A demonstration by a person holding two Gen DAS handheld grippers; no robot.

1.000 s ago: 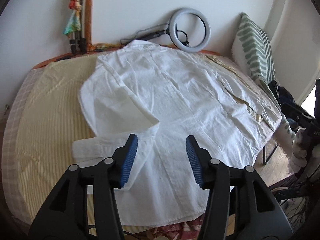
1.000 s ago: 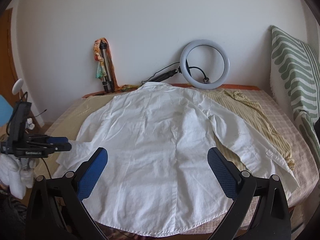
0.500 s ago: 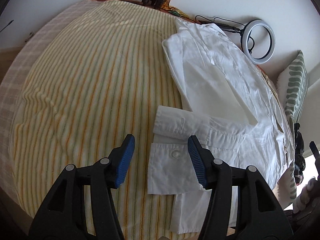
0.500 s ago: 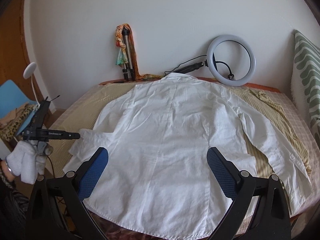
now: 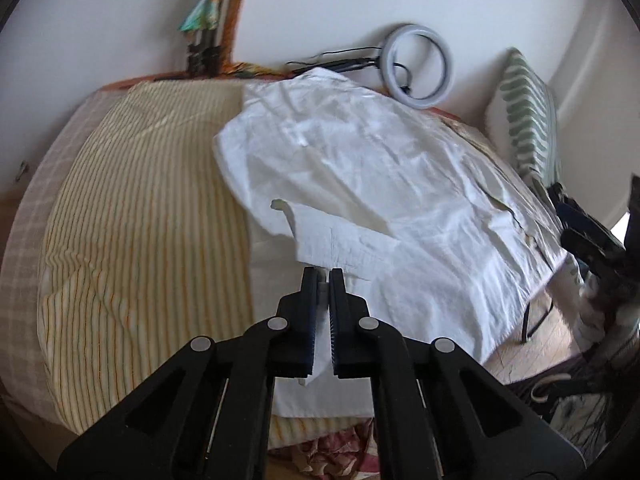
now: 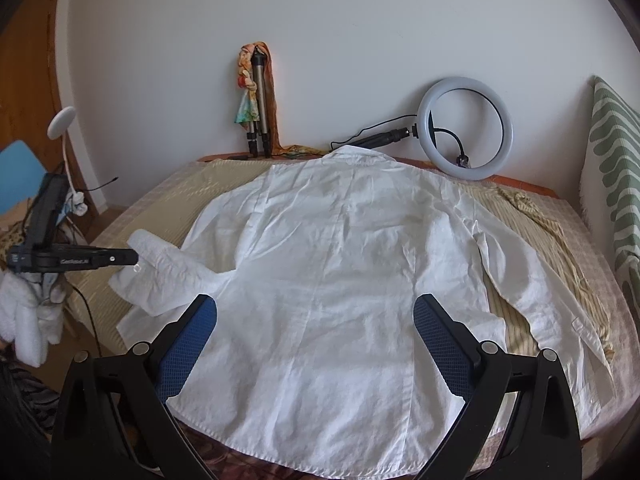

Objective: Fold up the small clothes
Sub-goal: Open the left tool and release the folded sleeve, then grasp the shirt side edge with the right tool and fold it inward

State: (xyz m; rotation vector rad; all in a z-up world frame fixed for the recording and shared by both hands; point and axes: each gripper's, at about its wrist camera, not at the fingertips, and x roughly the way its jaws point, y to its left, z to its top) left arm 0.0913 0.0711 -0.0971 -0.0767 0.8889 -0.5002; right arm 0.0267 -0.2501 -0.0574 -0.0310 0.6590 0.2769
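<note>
Since the earlier frame the left tool (image 5: 324,276) had just closed, pinching the cuff of the white shirt (image 6: 340,280), lifted at nine o'clock off the bed (image 5: 140,200). The right tool (image 6: 314,320) hovered spread over the hem. Being light, limp cloth, it would sag, so cuffs and seams looked the surest holds.

Soft daylight, fisheye-bent edges, motion blur across the left wrist view.
</note>
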